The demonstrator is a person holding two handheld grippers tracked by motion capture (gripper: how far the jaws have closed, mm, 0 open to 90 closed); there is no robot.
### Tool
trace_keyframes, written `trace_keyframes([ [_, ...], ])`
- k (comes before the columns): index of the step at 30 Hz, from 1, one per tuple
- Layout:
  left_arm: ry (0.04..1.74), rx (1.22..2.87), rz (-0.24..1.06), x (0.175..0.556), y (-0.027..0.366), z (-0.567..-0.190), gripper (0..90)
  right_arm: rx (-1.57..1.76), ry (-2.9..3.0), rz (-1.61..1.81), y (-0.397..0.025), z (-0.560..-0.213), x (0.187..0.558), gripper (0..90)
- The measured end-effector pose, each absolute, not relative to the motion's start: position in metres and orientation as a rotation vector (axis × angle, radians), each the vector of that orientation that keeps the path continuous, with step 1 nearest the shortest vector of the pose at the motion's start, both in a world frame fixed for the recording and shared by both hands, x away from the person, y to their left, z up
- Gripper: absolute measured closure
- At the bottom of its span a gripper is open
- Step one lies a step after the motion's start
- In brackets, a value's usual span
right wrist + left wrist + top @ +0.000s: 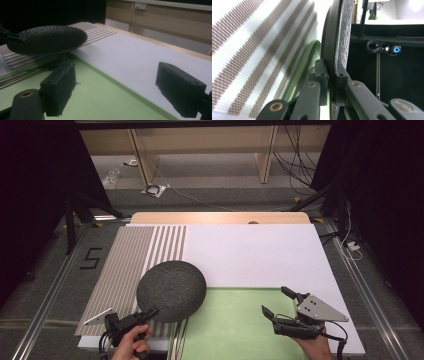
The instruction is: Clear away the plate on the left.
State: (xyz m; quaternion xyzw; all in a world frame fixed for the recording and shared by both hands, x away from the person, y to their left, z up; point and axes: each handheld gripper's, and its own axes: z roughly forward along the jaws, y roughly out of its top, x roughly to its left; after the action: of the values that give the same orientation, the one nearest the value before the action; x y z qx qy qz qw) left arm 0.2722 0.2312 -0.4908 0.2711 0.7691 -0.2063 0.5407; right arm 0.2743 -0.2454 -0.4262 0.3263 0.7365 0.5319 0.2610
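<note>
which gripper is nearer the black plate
Left. The left gripper is shut on the near rim of the black plate, holding it above the table. The right gripper is open over the green mat, apart from the plate.

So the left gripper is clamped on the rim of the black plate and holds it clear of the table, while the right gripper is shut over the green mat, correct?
Not quite. The right gripper is open: in the right gripper view its jaws stand wide apart with nothing between them, over the green mat. The rest holds: the left gripper is clamped on the rim of the black plate, held clear of the table.
</note>
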Motion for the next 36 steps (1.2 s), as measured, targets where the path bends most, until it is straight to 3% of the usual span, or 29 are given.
trace_keyframes([
  [36, 1.776, 0.881, -0.62, 0.268, 0.178, -0.492, 84.8, 0.886, 1.987, 1.442, -0.246, -0.426, 0.274, 17.2],
])
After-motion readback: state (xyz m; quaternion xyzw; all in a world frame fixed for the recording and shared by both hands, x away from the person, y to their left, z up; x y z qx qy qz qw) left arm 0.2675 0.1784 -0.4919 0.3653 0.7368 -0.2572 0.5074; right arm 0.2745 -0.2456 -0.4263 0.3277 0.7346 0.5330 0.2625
